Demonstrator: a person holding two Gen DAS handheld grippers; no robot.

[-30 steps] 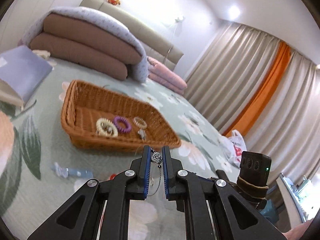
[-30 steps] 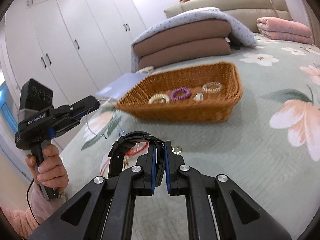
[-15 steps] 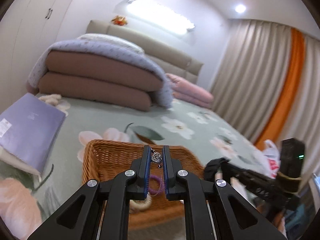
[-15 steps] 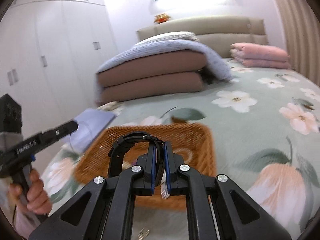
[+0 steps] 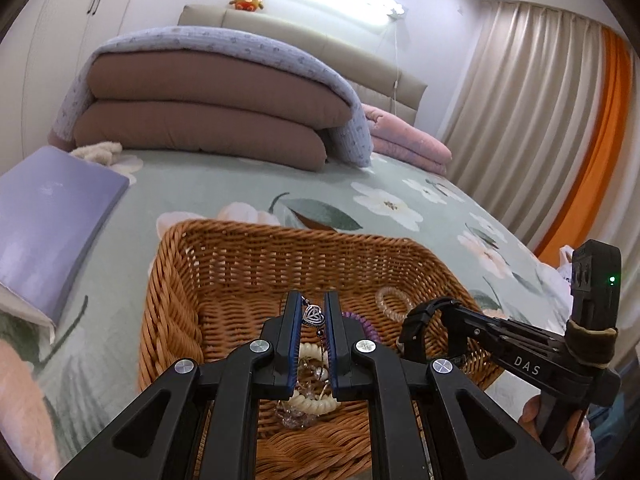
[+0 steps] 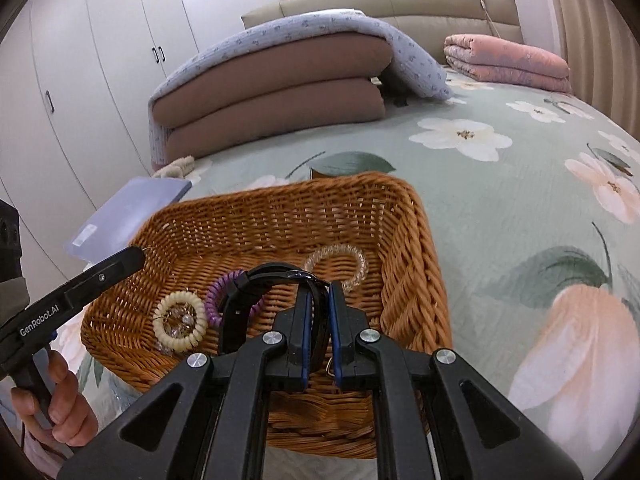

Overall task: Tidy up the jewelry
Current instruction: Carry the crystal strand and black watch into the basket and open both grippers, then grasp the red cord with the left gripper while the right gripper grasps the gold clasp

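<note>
Tools both now hang over the basket (image 5: 188, 280), having swung in from beside it. Left tool (image 5: 313, 314) stays clamped on a heart pendant (image 5: 312, 315), right tool (image 6: 319, 304) on a black watch (image 6: 256, 280). Both pieces look ready to drop among the hair ties (image 6: 180, 320).

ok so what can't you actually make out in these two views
- Left wrist view: the chain below the heart pendant is hidden between the left gripper fingers.
- Left wrist view: the cream coil ring and a clear beaded piece beside it are half covered by the gripper.
- Right wrist view: the black band in the right gripper is partly hidden, so its type is unclear.
- Both views: the wicker basket near wall is blocked.
</note>
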